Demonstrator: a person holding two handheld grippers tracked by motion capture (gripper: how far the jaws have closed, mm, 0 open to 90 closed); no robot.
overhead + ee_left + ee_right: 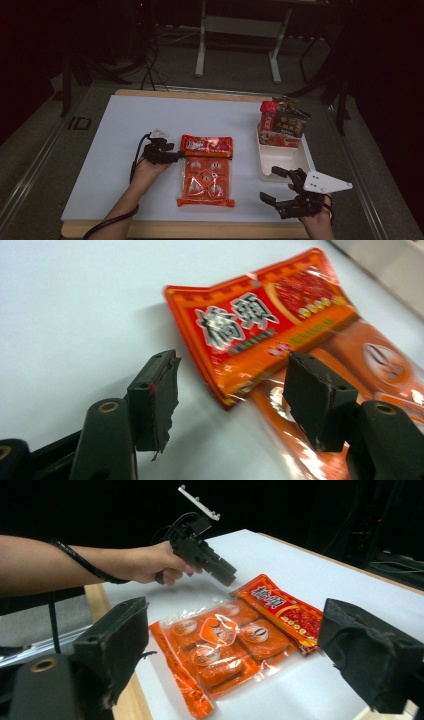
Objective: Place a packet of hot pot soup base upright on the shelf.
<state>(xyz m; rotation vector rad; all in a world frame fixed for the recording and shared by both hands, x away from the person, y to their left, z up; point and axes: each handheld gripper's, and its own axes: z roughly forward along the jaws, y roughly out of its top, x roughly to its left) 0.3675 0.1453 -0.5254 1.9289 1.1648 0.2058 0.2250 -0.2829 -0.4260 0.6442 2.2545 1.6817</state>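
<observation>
An orange snack bag (pixel 206 172) lies flat on the white table top (pixel 150 120), its red printed header toward the far side. My left gripper (pixel 176 156) is at the bag's upper left corner. In the left gripper view its jaws (pixel 230 395) stand open, with the header's corner (pixel 225 395) lying between them and no pad pressing on it. My right gripper (pixel 268 183) is near the front edge, right of the bag, jaws wide open and empty. In the right gripper view the bag (pixel 235 640) lies ahead of the open right gripper (pixel 237 625), and the left gripper (pixel 220 572) hovers over it.
A white tray (pixel 280 160) stands at the table's right side with red and dark snack packets (pixel 282 122) upright at its far end. A wooden border (pixel 200 230) runs along the front edge. Metal stand legs (pixel 200 45) are behind the table.
</observation>
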